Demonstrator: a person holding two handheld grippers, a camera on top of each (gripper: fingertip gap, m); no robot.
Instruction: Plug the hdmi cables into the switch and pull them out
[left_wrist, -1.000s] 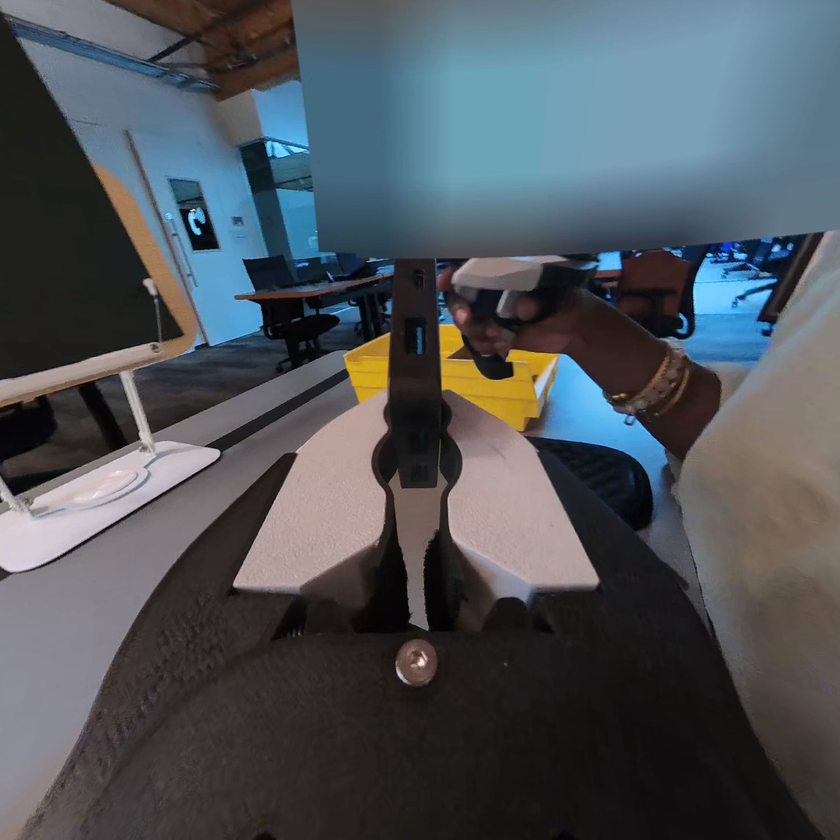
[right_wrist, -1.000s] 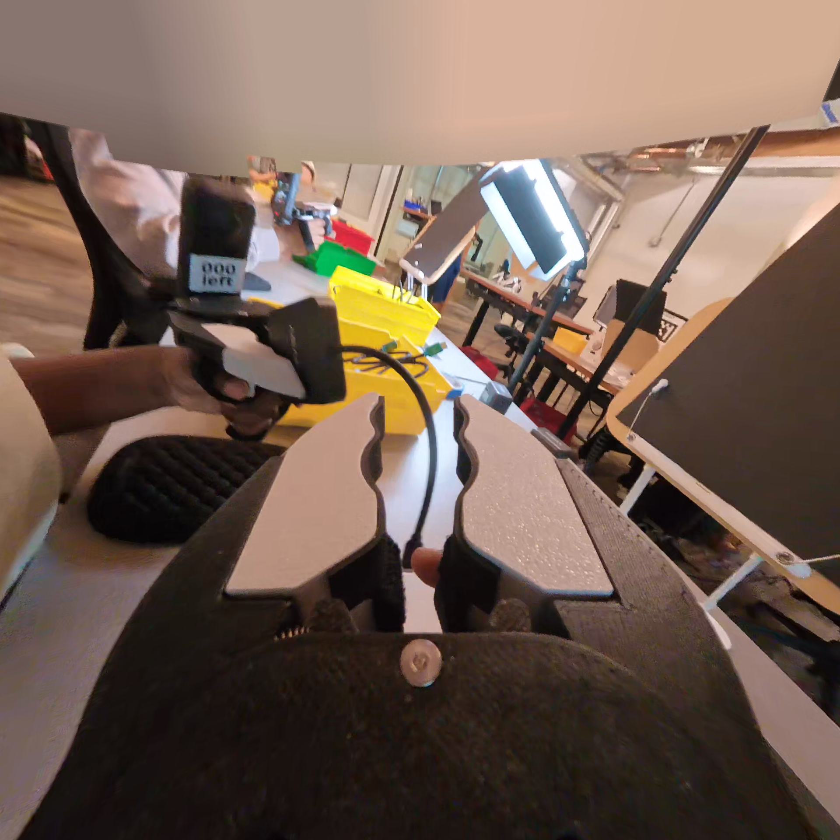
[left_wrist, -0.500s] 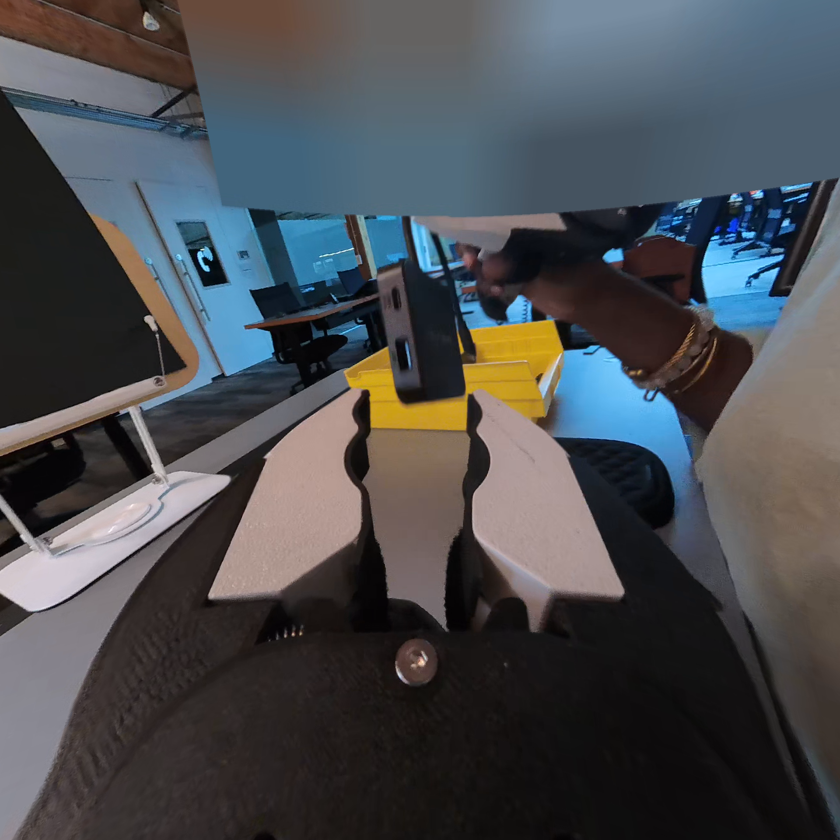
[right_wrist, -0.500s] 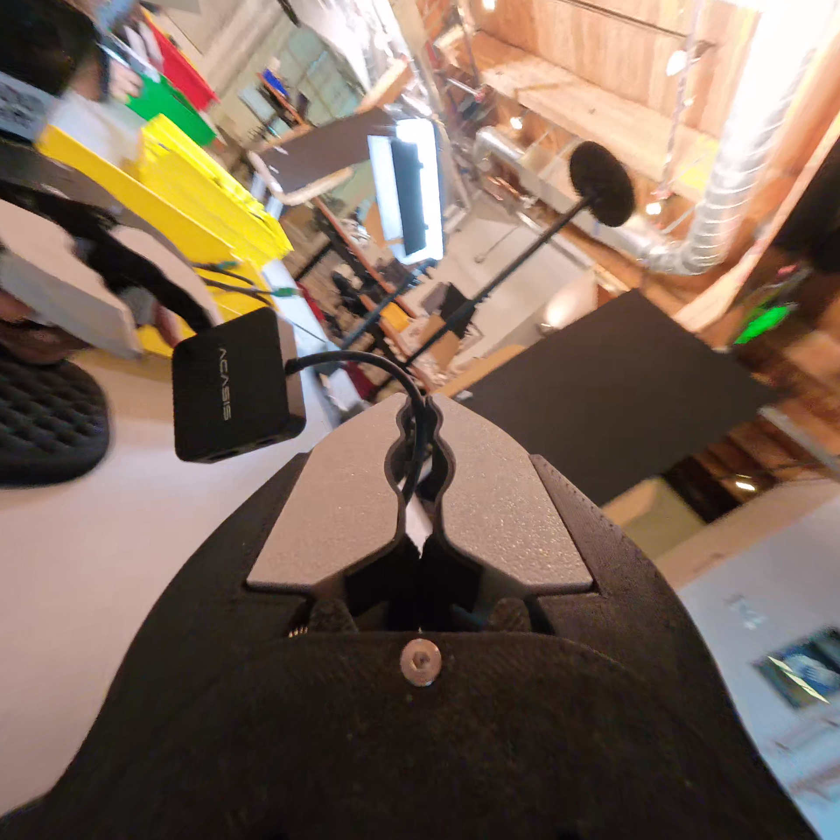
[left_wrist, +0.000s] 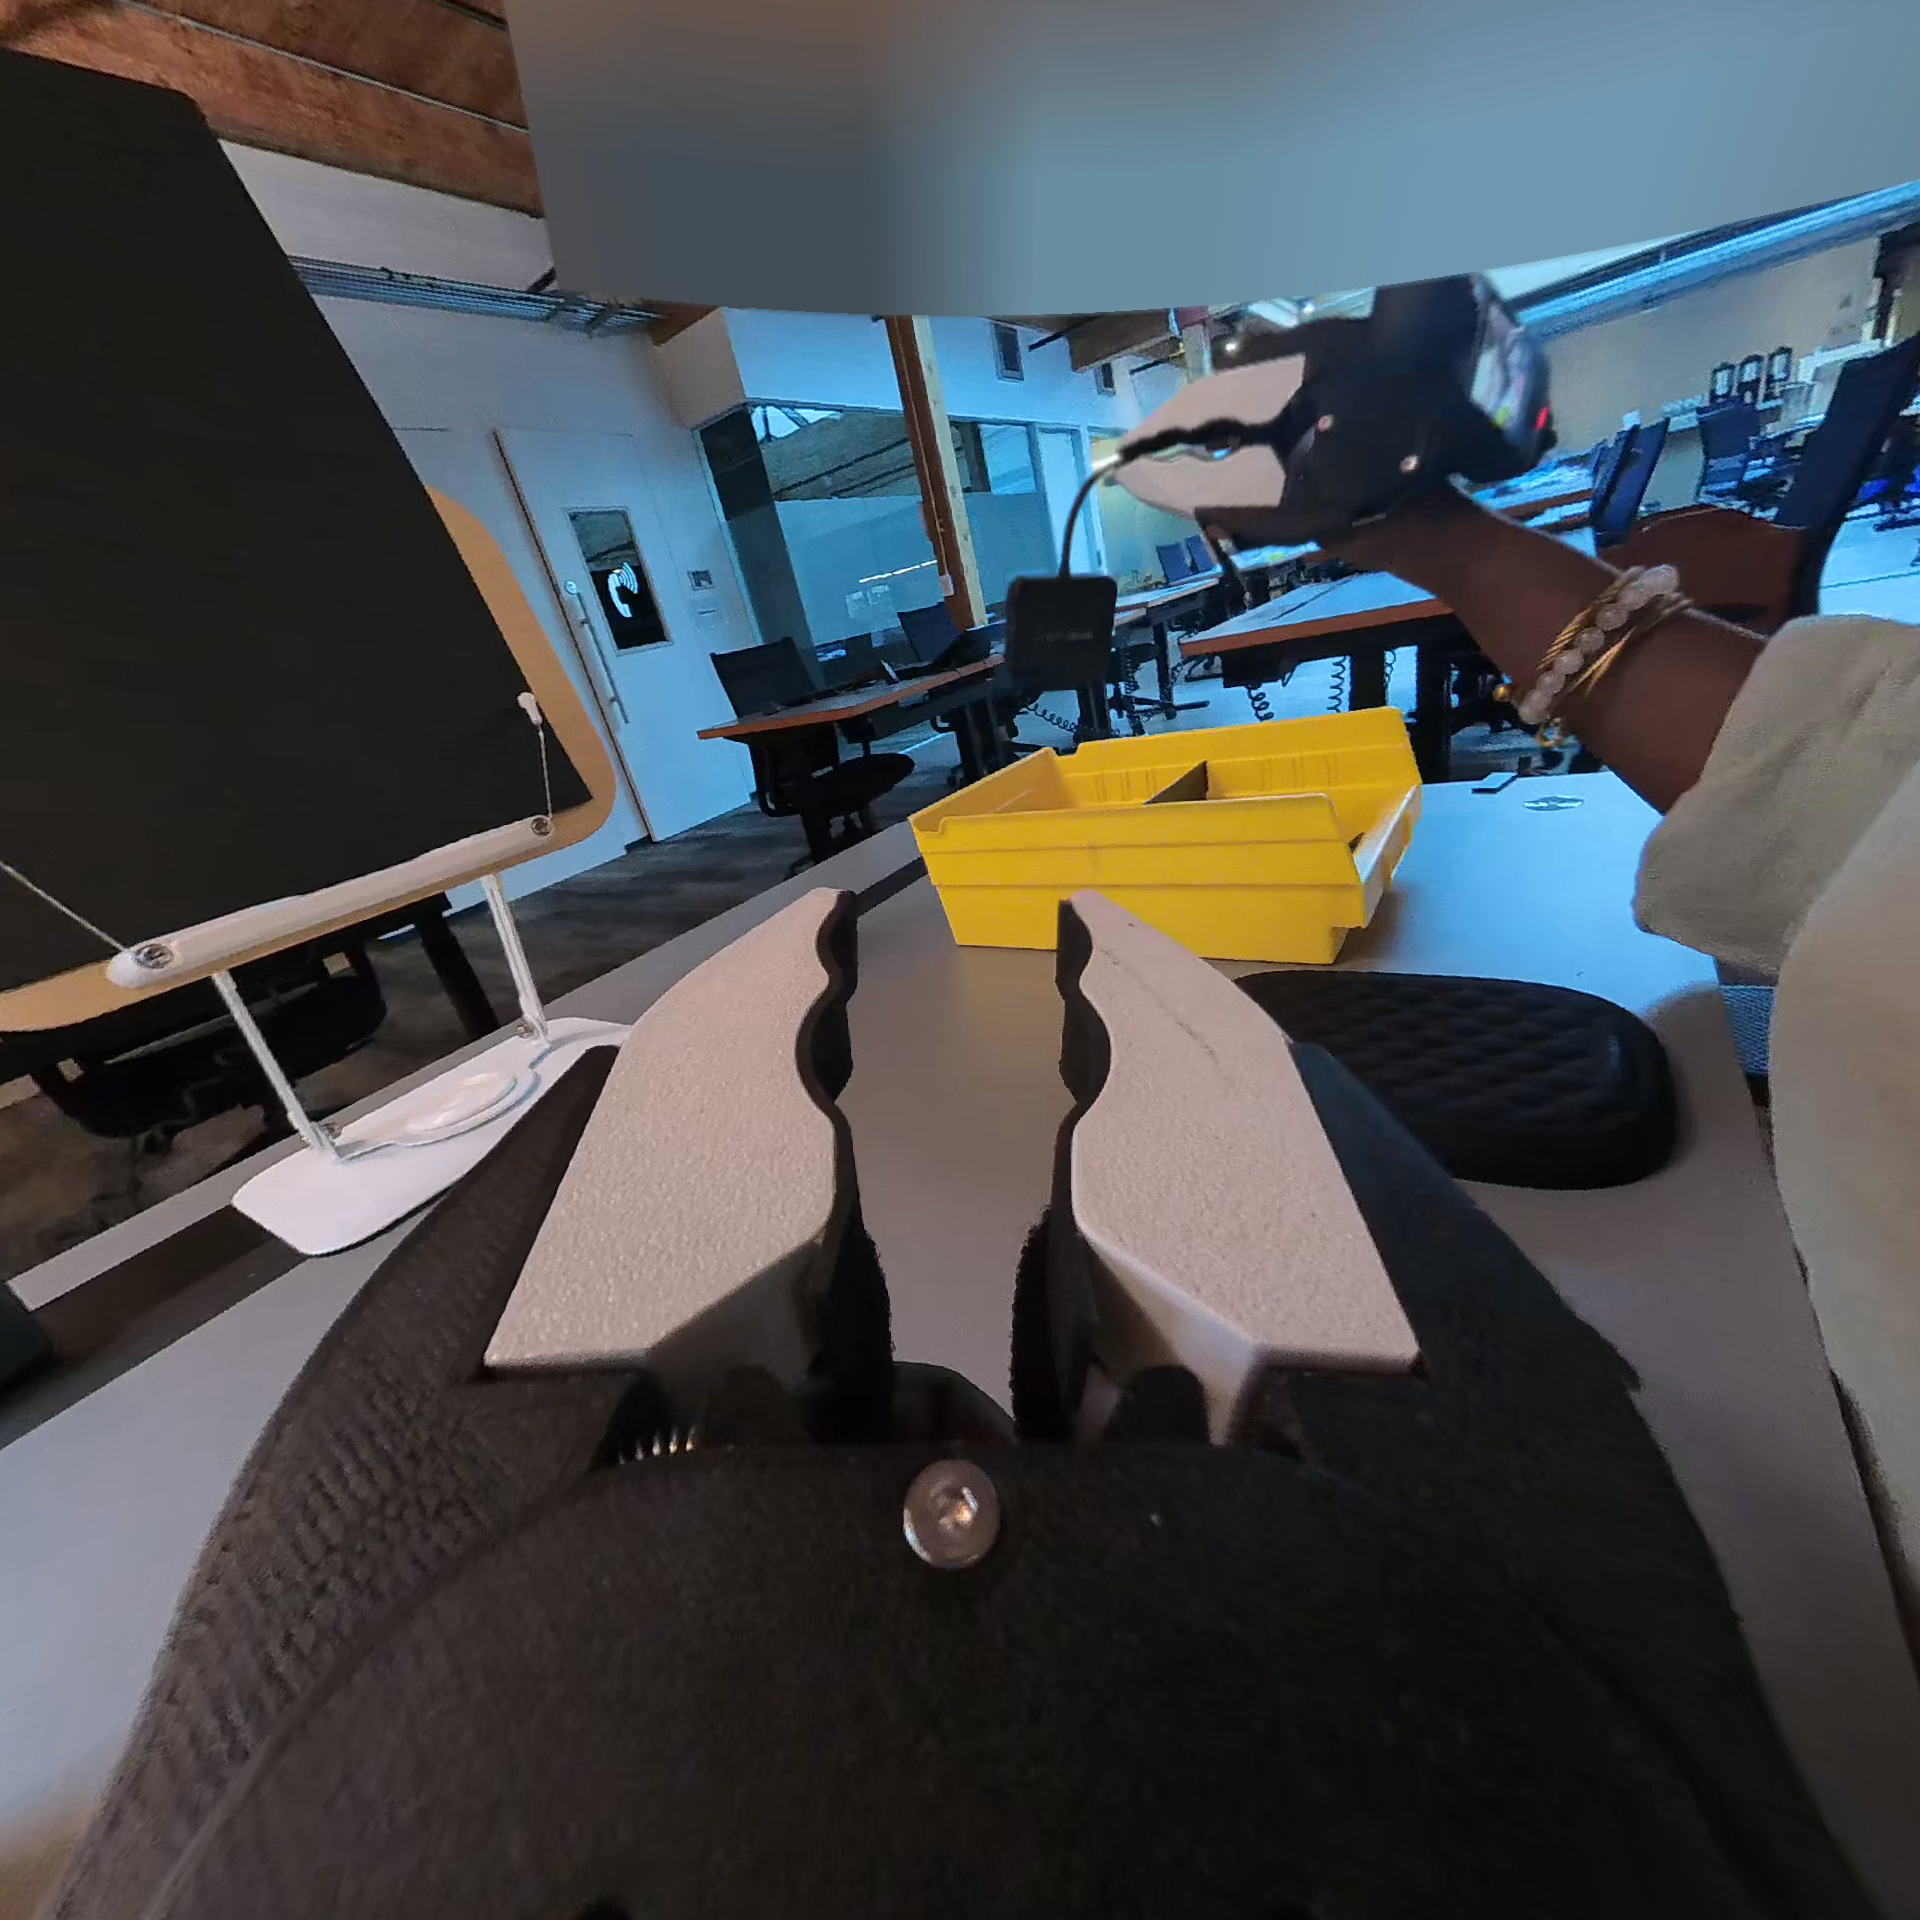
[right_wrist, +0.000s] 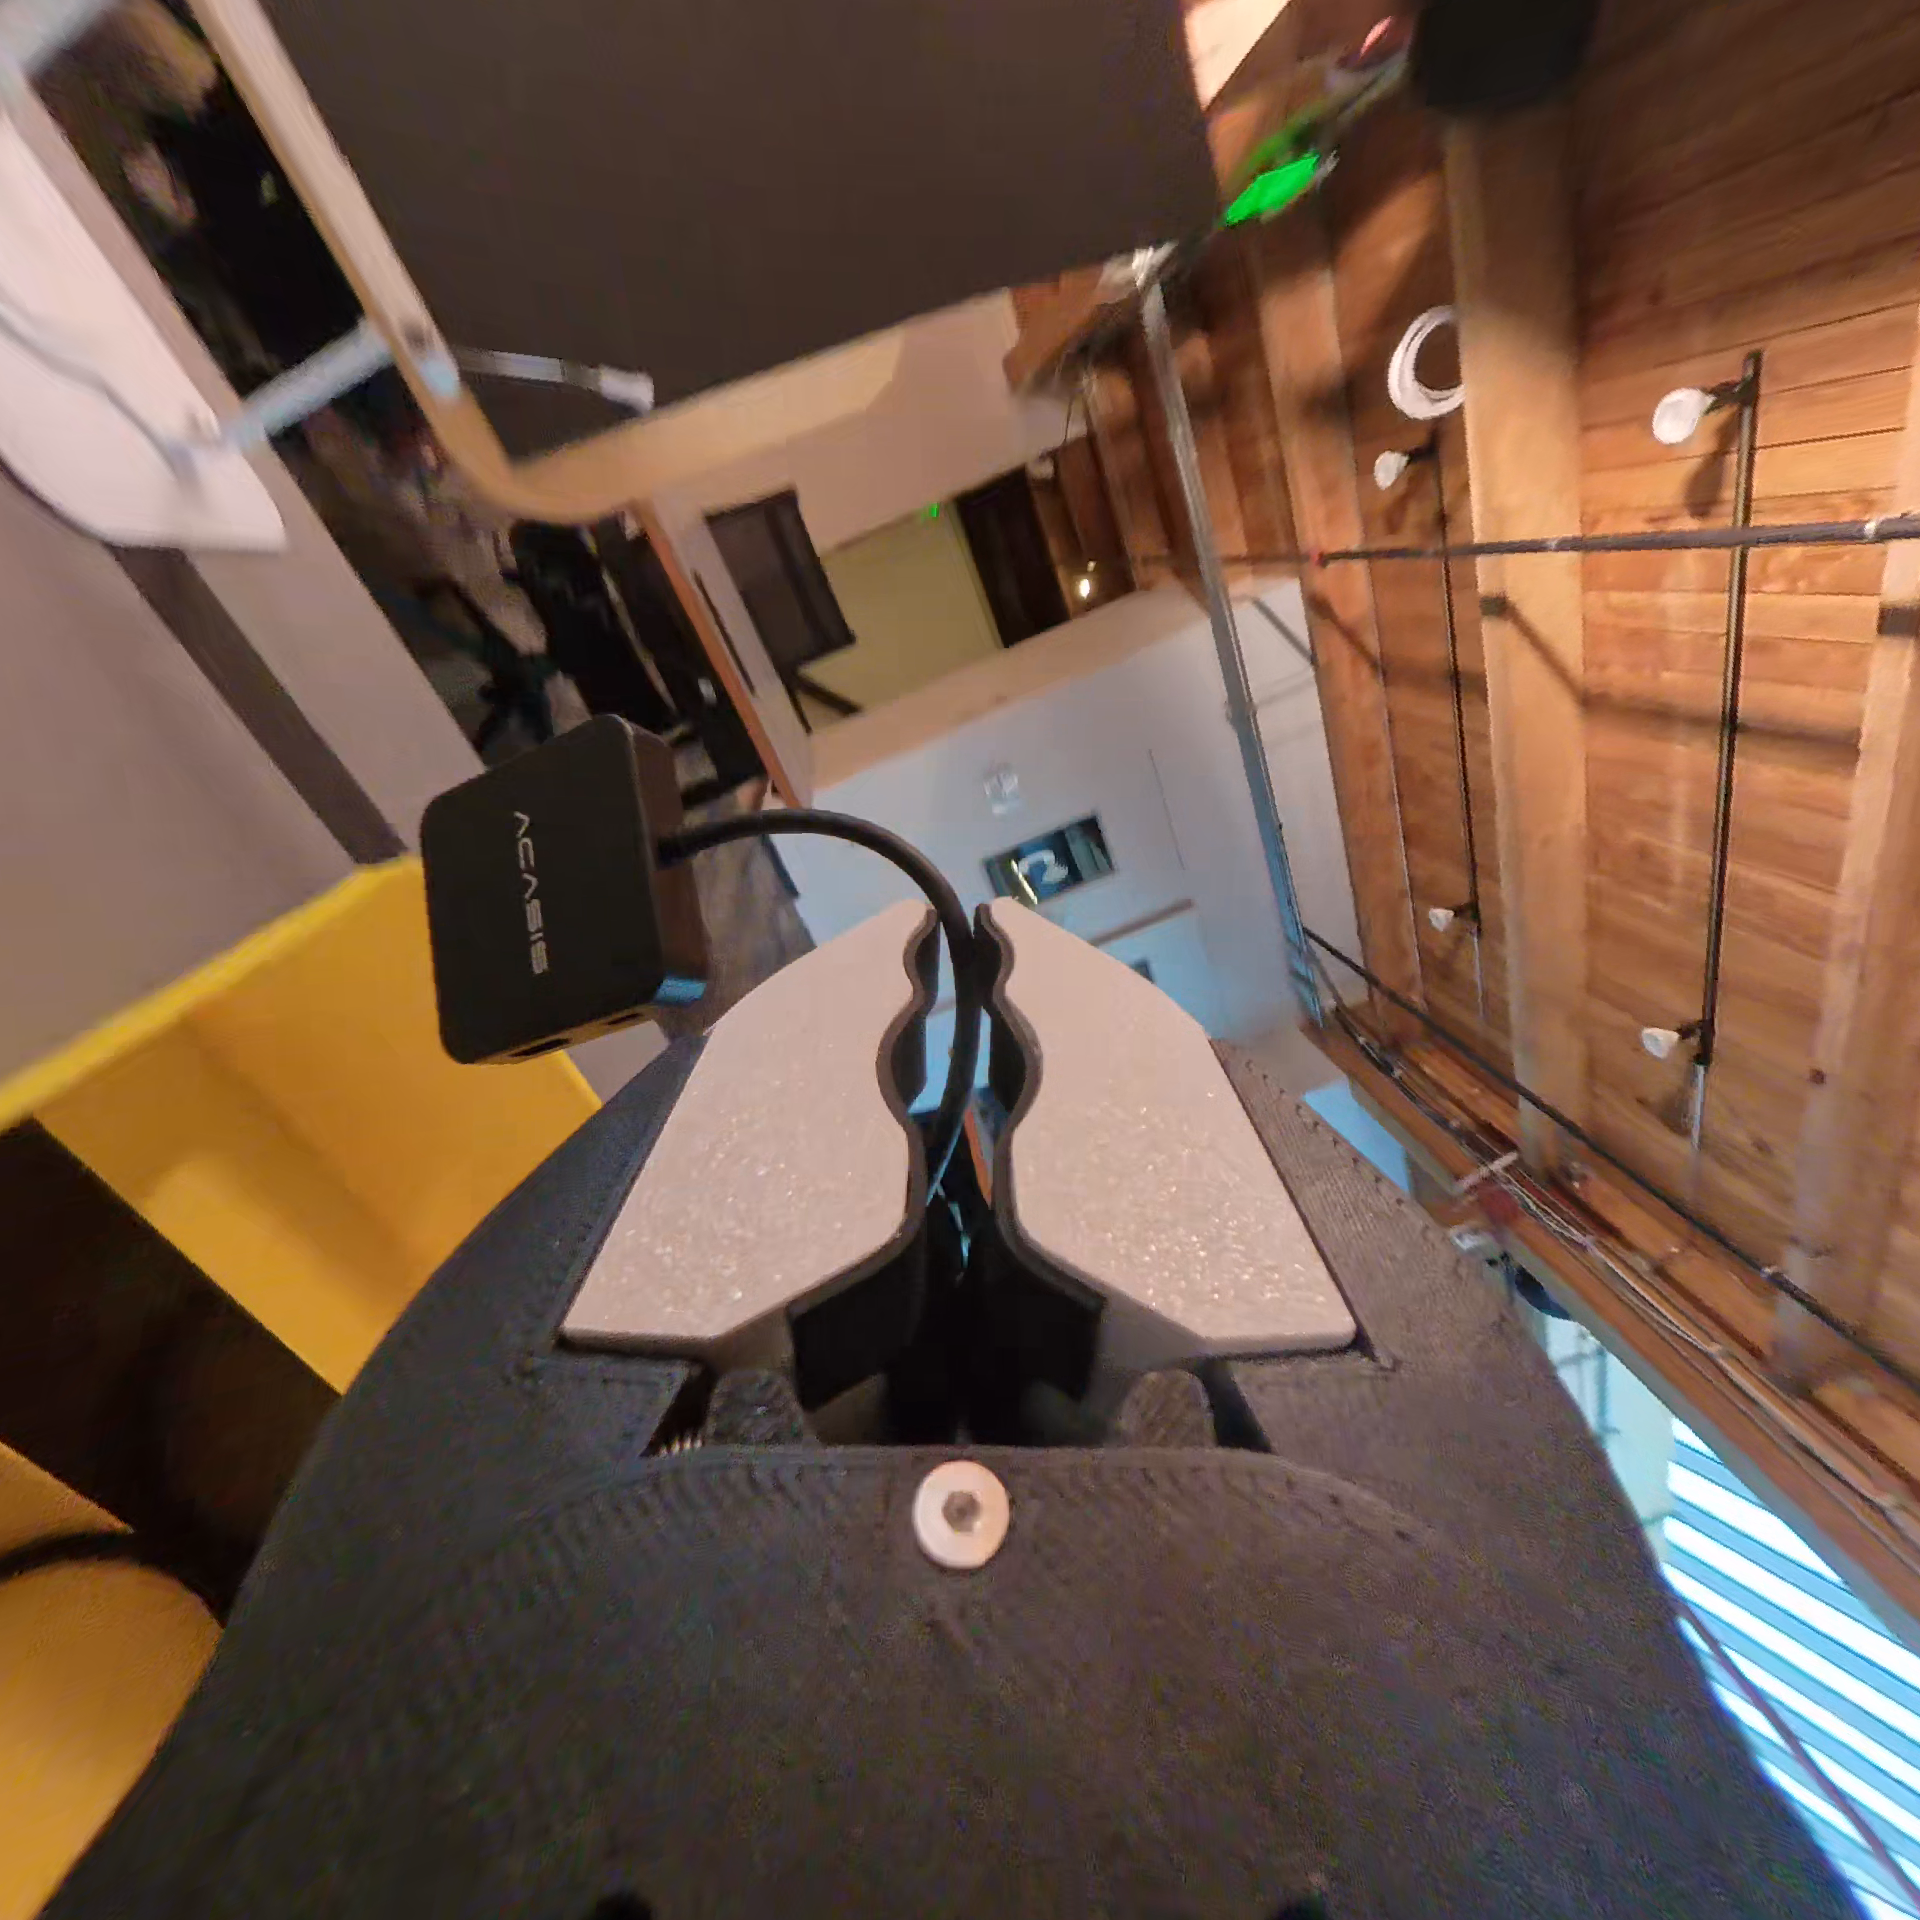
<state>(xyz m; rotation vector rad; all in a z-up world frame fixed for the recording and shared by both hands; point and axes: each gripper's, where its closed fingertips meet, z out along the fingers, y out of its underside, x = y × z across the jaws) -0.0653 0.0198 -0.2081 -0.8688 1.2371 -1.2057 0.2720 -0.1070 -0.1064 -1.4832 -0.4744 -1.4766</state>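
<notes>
Above the yellow bin (left_wrist: 1164, 842), right tool (right_wrist: 961, 940) pinches the switch's (right_wrist: 551, 894) thin cable (right_wrist: 831, 842); left tool (left_wrist: 956, 925) gapes

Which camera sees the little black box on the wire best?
The right wrist view: the switch hangs close and sharp from its cable, pinched by the right gripper. The left wrist view shows it only small and far off, dangling above the yellow bin.

My right gripper (right_wrist: 961, 925) is pinched tight on the thin black cable (right_wrist: 935, 935) of the switch (right_wrist: 556, 894), and I see that small black box hanging in the air just left of the fingertips, tilted, its ports facing down. Below and left of the switch sits a yellow bin (right_wrist: 260, 1122). Above the switch a dark board (right_wrist: 727, 187) fills the top.
</notes>
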